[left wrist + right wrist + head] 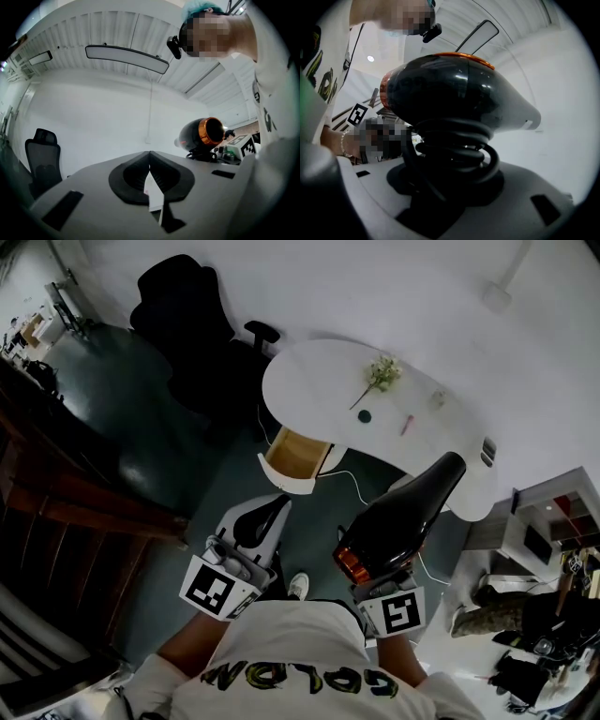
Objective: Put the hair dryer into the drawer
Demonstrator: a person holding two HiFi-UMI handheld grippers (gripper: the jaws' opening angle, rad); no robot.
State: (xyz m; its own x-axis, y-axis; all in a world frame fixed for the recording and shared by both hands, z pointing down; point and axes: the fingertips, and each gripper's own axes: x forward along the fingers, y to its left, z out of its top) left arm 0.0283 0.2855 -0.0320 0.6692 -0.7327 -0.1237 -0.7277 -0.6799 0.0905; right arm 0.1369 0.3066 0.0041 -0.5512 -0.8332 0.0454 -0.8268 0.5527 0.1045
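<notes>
A black hair dryer (405,519) with an orange ring at its rear and a coiled black cord round its handle stands in my right gripper (380,579). In the right gripper view the hair dryer (454,93) fills the frame, and my right gripper (450,183) is shut on its cord-wrapped handle. My left gripper (265,517) is held beside it, jaws together with nothing in them. In the left gripper view my left gripper (150,157) is shut, and the hair dryer (204,133) shows at its right. Ahead, the open wooden drawer (298,452) juts from under the white table (319,381).
On the table lie a flower sprig (380,373), a small dark disc (364,415) and a pink pen (407,424). A black office chair (192,320) stands left of the table. A white cable (352,479) trails on the floor. Shelves and clutter (544,540) are at the right.
</notes>
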